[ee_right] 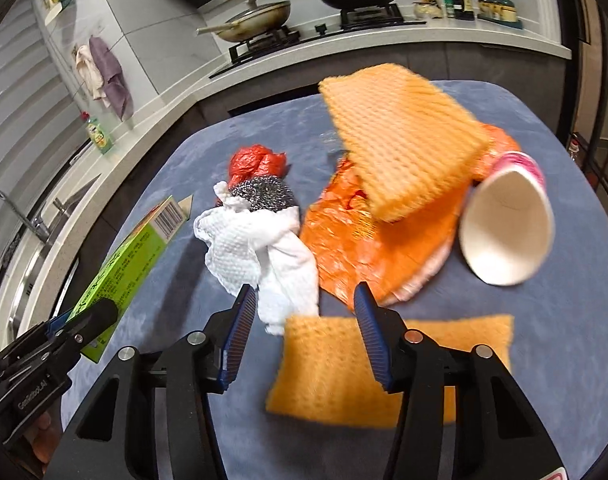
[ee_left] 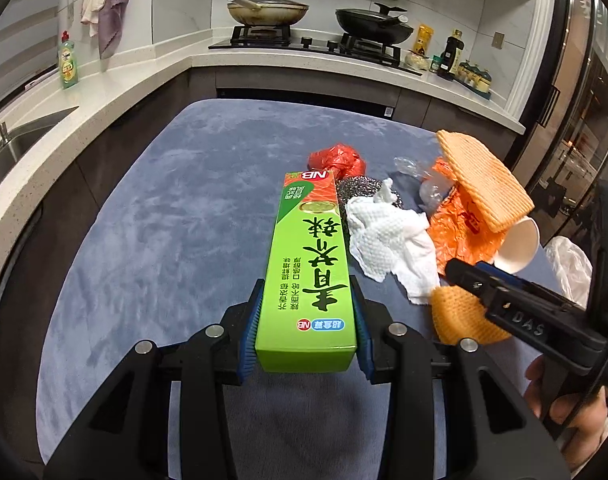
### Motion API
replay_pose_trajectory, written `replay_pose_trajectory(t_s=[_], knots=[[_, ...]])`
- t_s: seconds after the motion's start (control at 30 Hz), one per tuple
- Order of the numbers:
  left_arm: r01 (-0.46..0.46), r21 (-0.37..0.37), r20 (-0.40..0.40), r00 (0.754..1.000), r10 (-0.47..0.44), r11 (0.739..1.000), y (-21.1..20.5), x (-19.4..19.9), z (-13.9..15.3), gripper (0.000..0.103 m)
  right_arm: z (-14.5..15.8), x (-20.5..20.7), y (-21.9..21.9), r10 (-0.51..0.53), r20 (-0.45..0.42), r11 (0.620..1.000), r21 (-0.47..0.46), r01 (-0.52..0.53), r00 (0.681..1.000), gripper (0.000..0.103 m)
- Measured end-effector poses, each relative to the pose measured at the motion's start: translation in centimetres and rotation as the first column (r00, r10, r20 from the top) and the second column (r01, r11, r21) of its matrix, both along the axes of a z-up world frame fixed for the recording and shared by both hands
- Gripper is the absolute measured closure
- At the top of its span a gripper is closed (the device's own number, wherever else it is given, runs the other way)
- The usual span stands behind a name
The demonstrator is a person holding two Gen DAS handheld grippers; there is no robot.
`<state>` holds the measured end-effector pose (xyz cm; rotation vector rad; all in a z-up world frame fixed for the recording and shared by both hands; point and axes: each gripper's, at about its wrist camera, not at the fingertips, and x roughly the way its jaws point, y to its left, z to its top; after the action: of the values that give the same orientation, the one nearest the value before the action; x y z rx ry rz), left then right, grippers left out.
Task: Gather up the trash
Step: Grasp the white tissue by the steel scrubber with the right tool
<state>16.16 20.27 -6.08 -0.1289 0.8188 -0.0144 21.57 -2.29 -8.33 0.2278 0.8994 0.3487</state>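
My left gripper (ee_left: 307, 285) is shut on a long green carton (ee_left: 307, 264), pads pressing both its long sides; the carton (ee_right: 124, 264) shows at the left of the right wrist view. My right gripper (ee_right: 303, 288) stands open over a flat orange sponge cloth (ee_right: 331, 372), its pads not pressing it. Ahead lies a heap: white paper towel (ee_right: 260, 252), steel scourer (ee_right: 264, 196), red plastic bag (ee_right: 256, 160), orange plastic bag (ee_right: 363, 248), a second orange sponge cloth (ee_right: 399, 140) tilted on top, and a tipped paper cup (ee_right: 507, 224).
Everything rests on a table with a blue-grey cloth (ee_left: 164, 220). Behind it runs a kitchen counter (ee_left: 144, 84) with a hob and two pans (ee_left: 268, 10), bottles at the right and a sink (ee_left: 20, 140) at the left. A white plastic bag (ee_left: 571, 272) lies at the table's right edge.
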Motion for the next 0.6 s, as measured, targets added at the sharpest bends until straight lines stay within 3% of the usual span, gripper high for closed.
replay_pose_trajectory(t_s=[0.23,0.43,0.5,0.6], knots=[[-0.008,-0.021,-0.021,1.000,0.008,1.000,-0.2,2.2,-0.7,0.066,-2.1,2.8,1.8,0.022,-0.048,1.000,0.001,-0.022,0.999,0.065],[-0.007,-0.034,-0.023,1.000,0.007,0.999,-0.2,3.0,-0.8,0.066,-2.9,3.5,2.7,0.043,-0.066,0.999,-0.002,-0.044,0.997,0.083],[-0.008,-0.031,-0.020,1.000,0.008,0.999,-0.2,3.0,-0.7,0.066,-2.8,3.4,2.9,0.052,-0.063,0.999,0.000,-0.052,0.997,0.095],[-0.010,-0.037,-0.010,1.000,0.010,0.999,-0.2,2.9,-0.1,0.066,-2.0,2.9,2.8,0.066,-0.051,0.998,0.019,-0.065,0.997,0.097]])
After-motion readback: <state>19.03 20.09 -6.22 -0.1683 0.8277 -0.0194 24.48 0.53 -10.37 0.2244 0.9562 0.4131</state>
